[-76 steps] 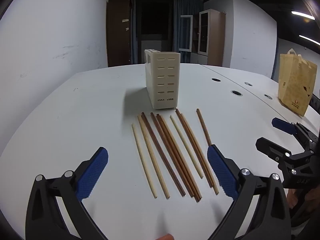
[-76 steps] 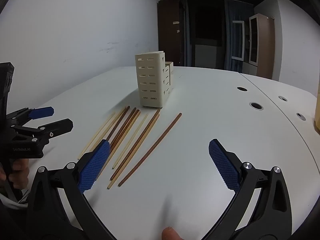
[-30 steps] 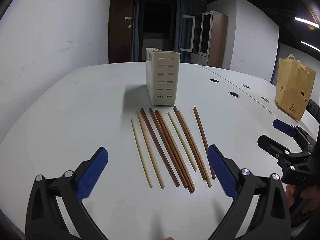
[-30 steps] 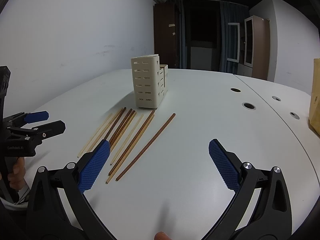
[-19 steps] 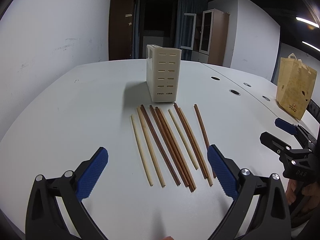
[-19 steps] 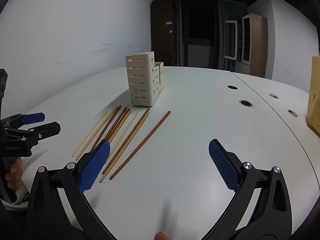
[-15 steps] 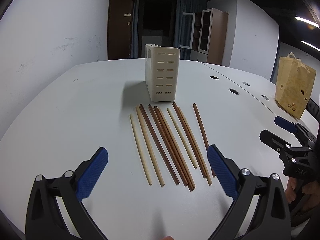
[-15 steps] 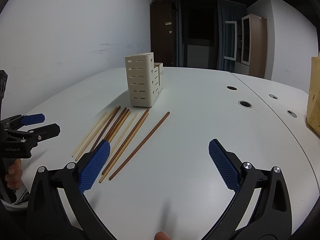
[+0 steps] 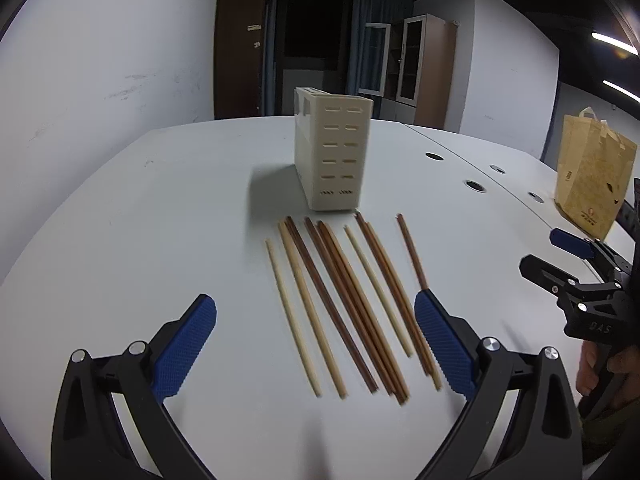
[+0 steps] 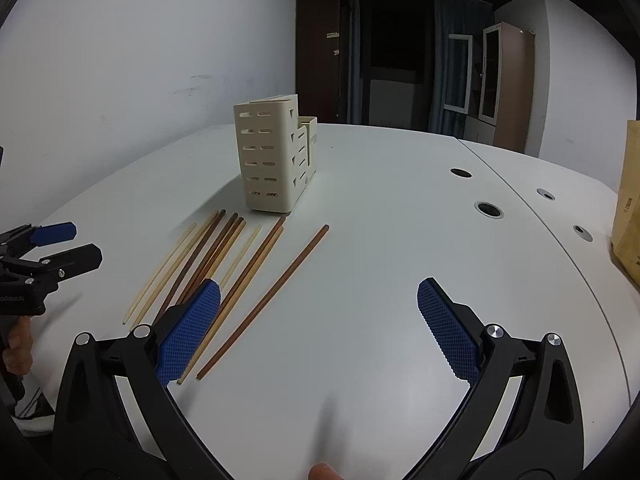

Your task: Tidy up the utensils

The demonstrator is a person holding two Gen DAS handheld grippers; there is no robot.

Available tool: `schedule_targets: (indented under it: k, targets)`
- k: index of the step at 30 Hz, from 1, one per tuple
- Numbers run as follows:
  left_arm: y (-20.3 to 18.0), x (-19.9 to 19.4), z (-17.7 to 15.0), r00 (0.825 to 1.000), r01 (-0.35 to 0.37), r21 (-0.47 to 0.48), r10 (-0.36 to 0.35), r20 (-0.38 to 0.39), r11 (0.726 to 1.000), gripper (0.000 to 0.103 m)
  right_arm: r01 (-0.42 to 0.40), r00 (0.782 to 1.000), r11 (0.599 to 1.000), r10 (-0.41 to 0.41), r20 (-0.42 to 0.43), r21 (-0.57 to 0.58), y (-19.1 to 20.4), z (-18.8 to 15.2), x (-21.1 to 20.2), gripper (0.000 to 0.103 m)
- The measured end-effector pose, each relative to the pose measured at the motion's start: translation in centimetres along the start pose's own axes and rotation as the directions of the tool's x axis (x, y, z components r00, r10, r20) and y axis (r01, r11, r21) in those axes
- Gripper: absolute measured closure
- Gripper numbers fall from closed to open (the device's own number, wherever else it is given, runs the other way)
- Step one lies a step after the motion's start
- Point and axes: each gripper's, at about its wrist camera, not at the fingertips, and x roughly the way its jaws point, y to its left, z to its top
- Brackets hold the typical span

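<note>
Several wooden chopsticks (image 9: 344, 300), some pale and some dark brown, lie side by side on the white table (image 9: 160, 220). A cream slotted utensil holder (image 9: 332, 156) stands upright just behind them. My left gripper (image 9: 316, 340) is open and empty, hovering over the near ends of the chopsticks. My right gripper (image 10: 318, 324) is open and empty, to the right of the chopsticks (image 10: 224, 264); one dark chopstick (image 10: 268, 296) lies apart, nearest it. The holder (image 10: 272, 160) shows two compartments in the right wrist view. Each gripper appears in the other's view: the right gripper (image 9: 568, 260) and the left gripper (image 10: 60, 246).
A brown paper bag (image 9: 592, 184) stands on the table at the far right. Round cable holes (image 10: 488, 209) dot the table's right side along a seam. A white wall borders the left; dark cabinets and a doorway lie beyond the table.
Both grippers have drifted slightly, so the chopsticks and holder shift a little in view. Both grippers stay open and empty; nothing on the table moved.
</note>
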Motion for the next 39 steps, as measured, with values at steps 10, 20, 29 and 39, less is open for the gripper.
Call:
schedule_targets:
  k: [10, 20, 29, 39]
  targets:
    - [1.3, 3.0, 2.9, 0.999, -0.036, 0.015, 0.036, -0.040, 0.999, 0.005, -0.013, 0.998, 1.000, 0.011, -0.063, -0.027, 0.1, 3.4, 4.1, 0.008]
    - [4.1, 7.4, 5.6, 0.983, -0.020, -0.054, 0.010, -0.182, 0.998, 0.005, -0.040, 0.986, 0.999, 0.034, -0.165, -0.030, 0.7, 6.7, 9.1, 0.008]
    - [6.3, 12.4, 6.7, 0.940, -0.043, -0.096, 0.008, -0.340, 0.994, 0.005, -0.025, 0.940, 0.999, 0.037, -0.339, 0.039, -0.1, 7.8, 14.7, 0.009]
    - [7.6, 16.0, 7.9, 0.903, -0.047, -0.086, 0.005, -0.430, 0.995, 0.008, 0.021, 0.895, 0.996, 0.019, -0.446, 0.084, -1.3, 8.3, 18.5, 0.017]
